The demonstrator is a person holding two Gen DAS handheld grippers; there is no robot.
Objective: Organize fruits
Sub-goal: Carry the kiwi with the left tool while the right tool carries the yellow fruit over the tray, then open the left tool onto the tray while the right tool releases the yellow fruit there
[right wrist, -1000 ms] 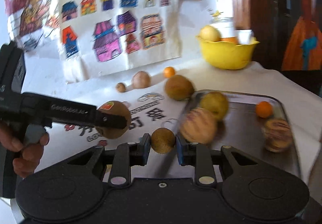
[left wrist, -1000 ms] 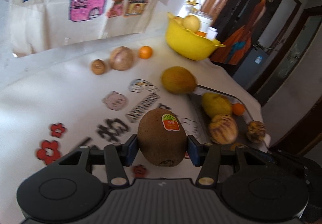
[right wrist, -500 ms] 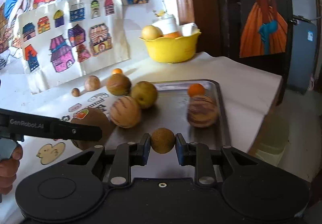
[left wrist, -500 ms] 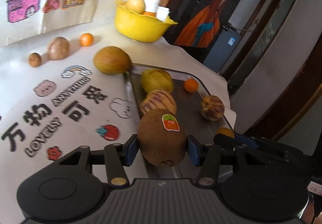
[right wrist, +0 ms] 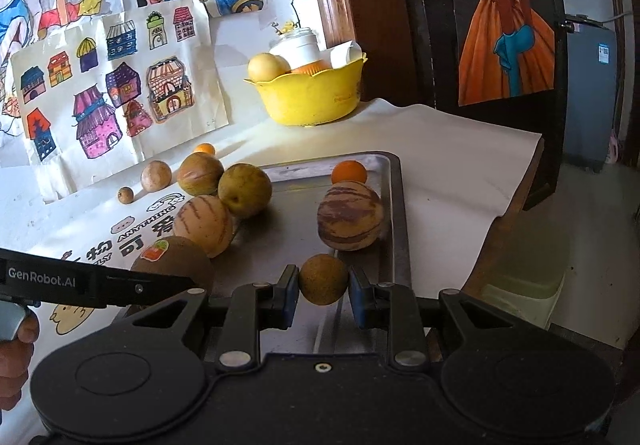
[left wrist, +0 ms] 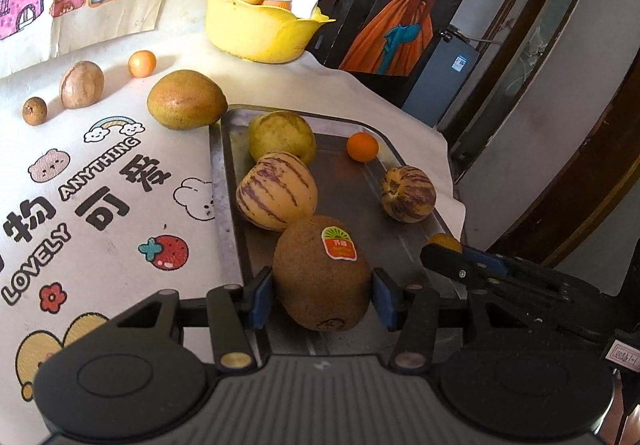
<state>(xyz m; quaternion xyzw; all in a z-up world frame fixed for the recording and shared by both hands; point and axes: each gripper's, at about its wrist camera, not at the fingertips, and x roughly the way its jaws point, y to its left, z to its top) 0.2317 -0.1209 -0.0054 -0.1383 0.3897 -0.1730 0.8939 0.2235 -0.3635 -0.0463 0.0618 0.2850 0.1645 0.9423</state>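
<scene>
My left gripper [left wrist: 322,295] is shut on a brown kiwi [left wrist: 322,271] with a red sticker, held over the near end of the metal tray [left wrist: 360,201]. My right gripper [right wrist: 324,291] is shut on a small round brown fruit [right wrist: 323,279], over the tray's [right wrist: 396,205] near right edge. On the tray lie two striped melons [left wrist: 276,195] [left wrist: 408,193], a yellow-green pear [left wrist: 280,135] and a small orange [left wrist: 362,147]. The kiwi also shows in the right wrist view [right wrist: 172,263], behind the left gripper's finger.
On the printed tablecloth left of the tray lie a brown-green mango [left wrist: 186,99], a tan fruit [left wrist: 82,85], a small brown fruit [left wrist: 35,111] and a small orange [left wrist: 142,63]. A yellow bowl [left wrist: 260,25] of fruit stands at the back. The table edge drops off right of the tray.
Both grippers have moved right, from over the tablecloth to over the tray, each still holding its fruit. The tray fruits have not moved.
</scene>
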